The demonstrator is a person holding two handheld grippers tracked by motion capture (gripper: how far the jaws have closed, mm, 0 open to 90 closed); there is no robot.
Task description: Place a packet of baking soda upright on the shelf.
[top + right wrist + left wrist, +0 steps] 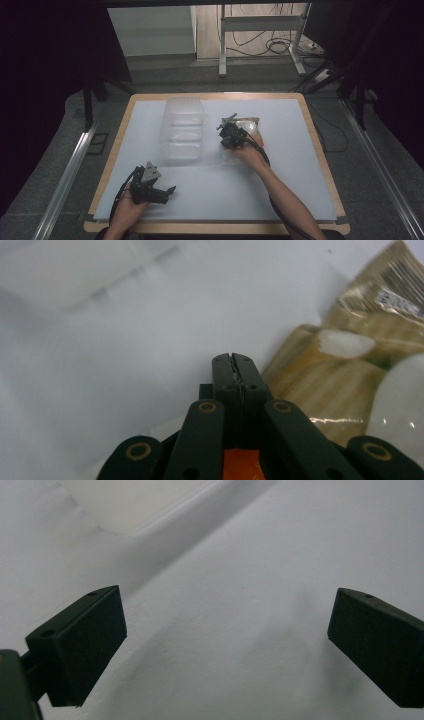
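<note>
In the high view, a clear plastic container (182, 130) with several compartments stood on the white worktop (300, 170), toward its far middle; its compartments looked bare, though the plastic was too pale to be sure. To its right lay a tan snack packet (251, 125) with a clear window, and the right hand-held gripper (231, 136) sat just at the packet's near left edge, its jaws drawn together. Whether it pinched the packet's film could not be told from here. The left hand-held gripper (167, 192) rested low on the near left of the worktop, well apart from both container and packet, held in the person's left hand (127, 207). In the left gripper view, the two black jaws stood wide apart with nothing between them, over plain white worktop (260, 630); a pale corner of the container (130, 505) showed at the top left. In the right gripper view, the jaws were pressed together at their tips, and a thin pale sliver showed in the seam, too small to identify. The packet (325, 385) lay just to the right of the tips, striped tan with a white patch and a glossy rounded window at the far right. A grey printed block near the packet's upper corner carried writing, but it was too blurred to read. The container's edge (75, 280) showed faintly at the upper left.
</note>
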